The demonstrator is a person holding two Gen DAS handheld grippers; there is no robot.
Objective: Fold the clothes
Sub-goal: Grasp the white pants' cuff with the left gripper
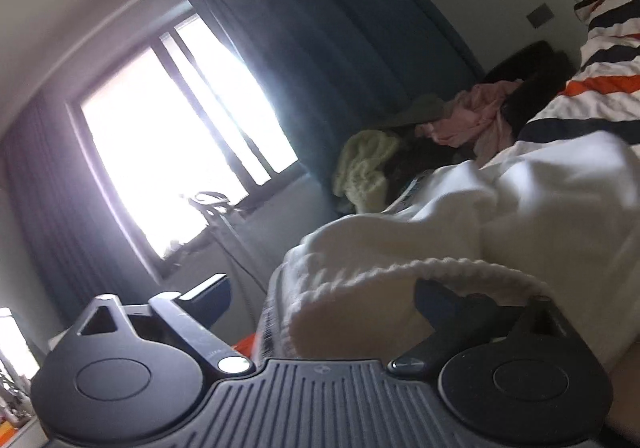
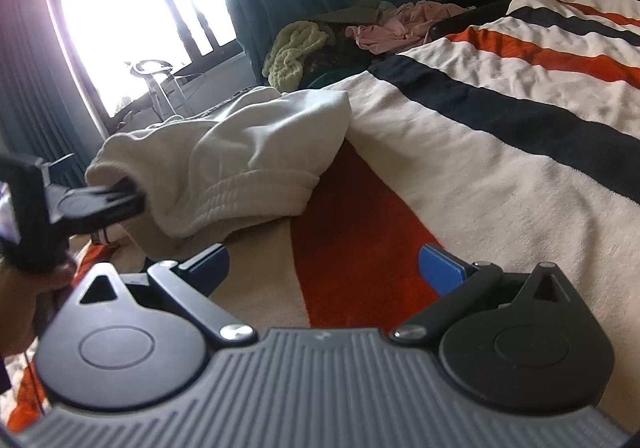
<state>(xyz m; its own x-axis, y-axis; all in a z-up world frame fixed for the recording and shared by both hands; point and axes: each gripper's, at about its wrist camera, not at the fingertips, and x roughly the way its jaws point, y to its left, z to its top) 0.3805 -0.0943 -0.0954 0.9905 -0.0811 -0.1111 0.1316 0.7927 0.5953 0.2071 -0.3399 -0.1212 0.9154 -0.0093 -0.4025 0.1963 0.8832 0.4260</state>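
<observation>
The right gripper hovers open over the striped blanket. At ten o'clock the white garment lies crumpled: soft, light, floppy. Its ribbed hem sits between the left gripper's spread jaws, best pinched there.

One white garment, one striped blanket, two grippers, three heaped clothes beyond.

Garment on bed — clothes pile behind it.
</observation>
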